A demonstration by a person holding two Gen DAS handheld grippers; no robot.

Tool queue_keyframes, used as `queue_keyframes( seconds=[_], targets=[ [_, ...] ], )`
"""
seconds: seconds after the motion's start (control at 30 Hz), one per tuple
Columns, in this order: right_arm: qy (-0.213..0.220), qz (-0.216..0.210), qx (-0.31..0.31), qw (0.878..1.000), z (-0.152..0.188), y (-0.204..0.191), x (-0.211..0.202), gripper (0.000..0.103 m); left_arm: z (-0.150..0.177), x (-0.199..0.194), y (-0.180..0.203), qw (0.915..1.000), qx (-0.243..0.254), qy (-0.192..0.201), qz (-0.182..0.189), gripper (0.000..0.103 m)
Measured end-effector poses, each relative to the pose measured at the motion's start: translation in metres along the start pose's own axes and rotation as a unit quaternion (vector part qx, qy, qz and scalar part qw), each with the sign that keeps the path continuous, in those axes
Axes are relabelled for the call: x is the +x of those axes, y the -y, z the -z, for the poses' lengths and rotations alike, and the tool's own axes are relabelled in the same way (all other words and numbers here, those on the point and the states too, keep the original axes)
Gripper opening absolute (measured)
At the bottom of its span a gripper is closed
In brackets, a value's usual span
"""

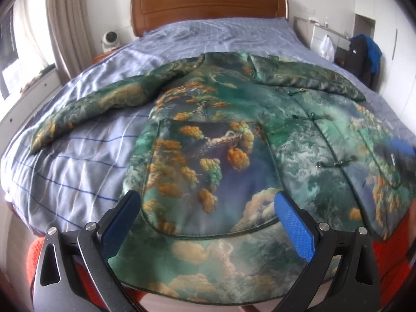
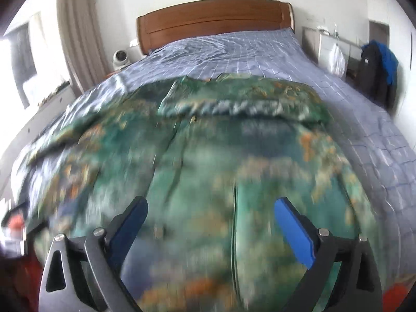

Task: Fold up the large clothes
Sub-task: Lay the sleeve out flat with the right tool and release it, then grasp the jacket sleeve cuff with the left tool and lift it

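Note:
A large padded jacket (image 1: 221,135) with a green, blue and orange landscape print lies spread face up on the bed, hem toward me. Its left sleeve (image 1: 85,109) stretches out to the left; the right sleeve (image 1: 306,78) is folded across the chest. My left gripper (image 1: 208,202) is open and empty above the hem's left pocket. The right gripper shows blurred at the far right of the left wrist view (image 1: 400,148). In the right wrist view the jacket (image 2: 221,169) is motion-blurred, and my right gripper (image 2: 210,208) is open and empty above its right front.
The bed has a blue checked sheet (image 1: 78,161) and a brown wooden headboard (image 1: 208,5). A white round device (image 1: 110,40) sits at the left bedside. Dark and blue clothes (image 1: 364,54) hang at the right. Curtains (image 1: 65,20) are at the left. Red fabric (image 1: 390,254) is below the hem.

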State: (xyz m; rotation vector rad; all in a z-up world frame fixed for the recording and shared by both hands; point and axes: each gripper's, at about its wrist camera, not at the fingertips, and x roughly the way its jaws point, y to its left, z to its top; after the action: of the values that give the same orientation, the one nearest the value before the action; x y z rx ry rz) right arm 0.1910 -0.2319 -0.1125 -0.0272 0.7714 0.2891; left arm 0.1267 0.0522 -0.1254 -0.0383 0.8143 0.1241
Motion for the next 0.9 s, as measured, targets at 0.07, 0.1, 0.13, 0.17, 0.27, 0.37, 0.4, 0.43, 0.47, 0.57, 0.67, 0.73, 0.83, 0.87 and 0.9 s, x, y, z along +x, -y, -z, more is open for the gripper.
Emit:
queue_keyframes(
  seconds=[0.07, 0.1, 0.13, 0.17, 0.27, 0.37, 0.4, 0.43, 0.47, 0.57, 0.67, 0.73, 0.83, 0.87, 0.9],
  targets=[
    [0.018, 0.005, -0.031, 0.999, 0.017, -0.009, -0.015, 0.097, -0.002, 0.000, 0.001, 0.9999, -0.005, -0.007, 0.005, 0.102],
    [0.034, 0.008, -0.048, 0.998, 0.024, -0.013, -0.024, 0.097, -0.003, 0.000, 0.001, 0.9999, -0.006, -0.010, 0.006, 0.102],
    [0.050, 0.011, -0.062, 0.997, 0.030, -0.016, -0.030, 0.097, -0.003, 0.000, 0.002, 0.9999, -0.007, -0.014, 0.005, 0.102],
    [0.068, 0.016, -0.076, 0.995, 0.035, -0.020, -0.036, 0.097, -0.004, 0.000, 0.001, 0.9998, -0.006, -0.018, 0.004, 0.102],
    [0.104, 0.034, -0.095, 0.990, 0.043, -0.028, -0.044, 0.097, -0.005, 0.001, -0.003, 0.9995, -0.012, -0.028, -0.002, 0.102],
    [0.106, 0.024, -0.088, 0.990, 0.044, -0.030, -0.041, 0.097, -0.008, 0.001, -0.010, 0.9992, -0.024, -0.031, -0.007, 0.102],
    [0.107, 0.023, -0.091, 0.990, 0.044, -0.031, -0.041, 0.097, -0.009, 0.001, -0.013, 0.9991, -0.028, -0.030, -0.010, 0.102],
    [0.107, 0.024, -0.097, 0.989, 0.044, -0.032, -0.039, 0.097, -0.010, 0.000, -0.016, 0.9990, -0.032, -0.029, -0.013, 0.102],
    [0.107, 0.027, -0.101, 0.989, 0.045, -0.033, -0.038, 0.097, -0.010, -0.001, -0.020, 0.9988, -0.037, -0.027, -0.017, 0.102],
    [0.110, 0.028, -0.099, 0.989, 0.048, -0.032, -0.039, 0.097, -0.012, -0.001, -0.029, 0.9982, -0.048, -0.025, -0.027, 0.102],
    [0.110, 0.032, -0.102, 0.988, 0.049, -0.033, -0.037, 0.097, -0.013, 0.000, -0.037, 0.9974, -0.055, -0.028, -0.036, 0.102],
    [0.107, 0.033, -0.103, 0.988, 0.050, -0.034, -0.035, 0.097, -0.013, 0.003, -0.042, 0.9967, -0.059, -0.031, -0.046, 0.102],
    [0.104, 0.031, -0.108, 0.988, 0.051, -0.037, -0.034, 0.097, -0.014, 0.004, -0.050, 0.9959, -0.060, -0.031, -0.059, 0.102],
    [0.105, 0.030, -0.111, 0.988, 0.052, -0.038, -0.034, 0.097, -0.015, 0.005, -0.053, 0.9956, -0.060, -0.031, -0.065, 0.102],
    [0.106, 0.029, -0.115, 0.987, 0.052, -0.040, -0.035, 0.097, -0.016, 0.005, -0.057, 0.9952, -0.061, -0.031, -0.069, 0.102]
  ],
)
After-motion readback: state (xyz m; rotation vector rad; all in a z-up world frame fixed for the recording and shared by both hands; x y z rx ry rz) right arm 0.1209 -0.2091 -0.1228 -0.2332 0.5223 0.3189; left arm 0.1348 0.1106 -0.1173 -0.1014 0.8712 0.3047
